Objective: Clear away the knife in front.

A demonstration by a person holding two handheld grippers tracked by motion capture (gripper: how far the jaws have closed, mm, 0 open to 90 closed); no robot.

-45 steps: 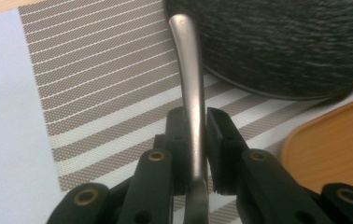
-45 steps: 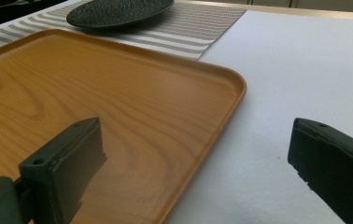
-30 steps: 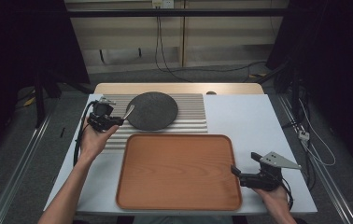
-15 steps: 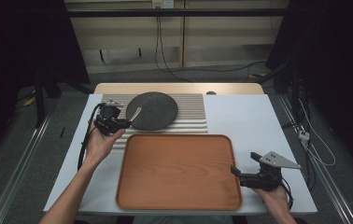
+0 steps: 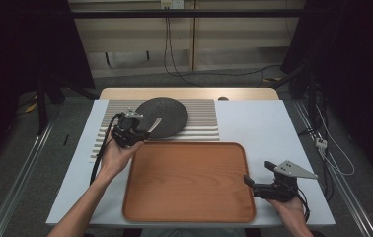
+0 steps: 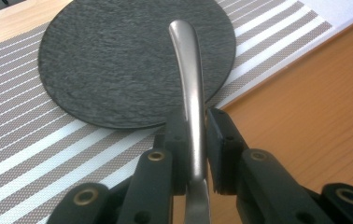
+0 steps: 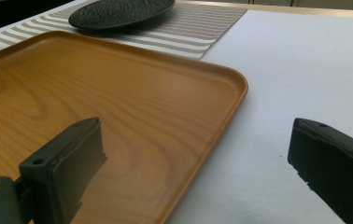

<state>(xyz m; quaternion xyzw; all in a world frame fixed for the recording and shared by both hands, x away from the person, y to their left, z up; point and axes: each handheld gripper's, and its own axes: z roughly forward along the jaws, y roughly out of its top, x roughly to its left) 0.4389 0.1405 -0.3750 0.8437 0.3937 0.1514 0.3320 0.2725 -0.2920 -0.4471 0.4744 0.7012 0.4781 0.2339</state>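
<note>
- left gripper [image 5: 142, 132] is clamped on a metal utensil handle [image 6: 189, 88], the handle tip sticking out over the dark round plate [image 5: 161, 116] in the upper middle of the high view
- compared to a second ago that hand slid rightward from the left edge of the striped placemat [image 5: 202, 121], now just above the wooden tray [image 5: 189, 185]
- right gripper [image 5: 257, 185] hasn't budged at the tray's lower right edge, jaws wide apart, nothing in them

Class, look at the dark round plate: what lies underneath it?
The dark round plate rests on a striped placemat. The mat's stripes beneath the plate are covered and cannot be seen.
</note>
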